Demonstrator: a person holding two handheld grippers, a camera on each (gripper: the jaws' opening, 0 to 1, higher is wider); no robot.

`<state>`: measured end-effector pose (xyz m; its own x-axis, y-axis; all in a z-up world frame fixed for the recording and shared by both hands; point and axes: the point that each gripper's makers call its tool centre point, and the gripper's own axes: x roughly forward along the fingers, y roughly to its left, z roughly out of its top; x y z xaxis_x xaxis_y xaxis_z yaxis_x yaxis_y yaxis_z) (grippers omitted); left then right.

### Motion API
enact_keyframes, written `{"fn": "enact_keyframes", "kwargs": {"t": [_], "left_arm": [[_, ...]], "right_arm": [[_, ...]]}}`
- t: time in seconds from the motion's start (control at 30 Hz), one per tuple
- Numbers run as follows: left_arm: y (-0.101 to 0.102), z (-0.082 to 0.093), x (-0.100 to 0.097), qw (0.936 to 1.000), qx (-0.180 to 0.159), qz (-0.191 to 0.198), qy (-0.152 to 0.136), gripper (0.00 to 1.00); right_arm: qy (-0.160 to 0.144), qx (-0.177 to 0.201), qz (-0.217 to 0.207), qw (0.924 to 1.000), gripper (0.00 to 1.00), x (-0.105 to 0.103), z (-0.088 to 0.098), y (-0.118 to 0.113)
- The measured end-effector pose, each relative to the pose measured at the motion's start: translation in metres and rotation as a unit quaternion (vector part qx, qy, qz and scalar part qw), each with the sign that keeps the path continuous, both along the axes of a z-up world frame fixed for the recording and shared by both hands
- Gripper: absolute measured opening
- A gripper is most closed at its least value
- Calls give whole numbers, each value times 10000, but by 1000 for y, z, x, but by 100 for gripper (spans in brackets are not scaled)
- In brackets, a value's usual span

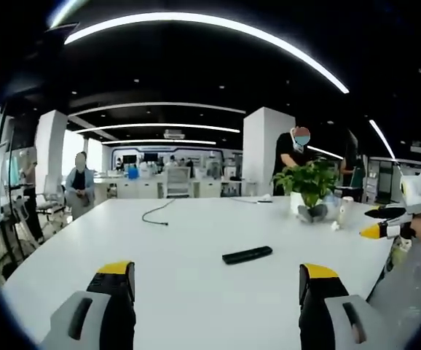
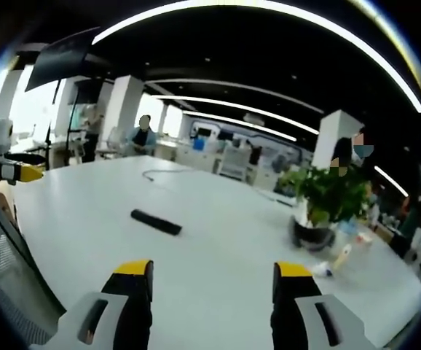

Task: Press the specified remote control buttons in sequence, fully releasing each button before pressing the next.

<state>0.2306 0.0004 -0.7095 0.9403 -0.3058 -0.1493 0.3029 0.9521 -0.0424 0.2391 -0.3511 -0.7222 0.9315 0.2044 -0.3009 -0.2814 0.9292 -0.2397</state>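
Currently both grippers, L (image 1: 218, 281) & R (image 2: 214, 281), jaws spread, nothing held; remote (image 1: 247, 254) flat on white table (image 1: 181, 240), apart from both.

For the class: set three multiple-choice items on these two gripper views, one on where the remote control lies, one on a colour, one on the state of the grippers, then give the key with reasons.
1. Where does the remote control lie?
A. Flat on the white table
B. Between the left gripper's jaws
C. Inside the plant pot

2. What colour are the tips of the left gripper?
A. Red
B. Yellow
C. Green

3. How do the jaws of the right gripper stand?
A. Shut on the remote control
B. Shut on a cable
C. Open, holding nothing

Key: 1 A, the remote lies alone on the tabletop ahead of both grippers. 2 B, yellow caps top both dark jaws in the left gripper view. 3 C, bare table shows in the wide gap between the jaws, with the remote farther off.
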Motion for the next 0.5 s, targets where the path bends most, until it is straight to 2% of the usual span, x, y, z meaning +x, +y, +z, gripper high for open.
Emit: {"fn": "enact_keyframes", "kwargs": {"t": [0.1,0.13,0.27,0.33,0.43,0.5], "left_arm": [[1,-1,1,10000,-16,14,42,99],[3,-6,2,9997,-195,-26,146,100],[3,-18,4,9987,-268,-146,420,100],[-8,-26,2,9958,-314,-416,758,100],[-19,-34,-1,9915,-269,-704,1061,100],[-27,-37,1,9880,77,-1059,1118,100]], "right_arm": [[13,118,43,9999,66,-1,0,2],[-4,146,61,9999,66,-1,1,2],[64,215,113,9997,68,0,-2,4],[73,213,120,9997,68,0,-2,5],[37,169,61,9998,68,0,-1,2],[-29,209,-26,9998,68,0,2,-2]]}}
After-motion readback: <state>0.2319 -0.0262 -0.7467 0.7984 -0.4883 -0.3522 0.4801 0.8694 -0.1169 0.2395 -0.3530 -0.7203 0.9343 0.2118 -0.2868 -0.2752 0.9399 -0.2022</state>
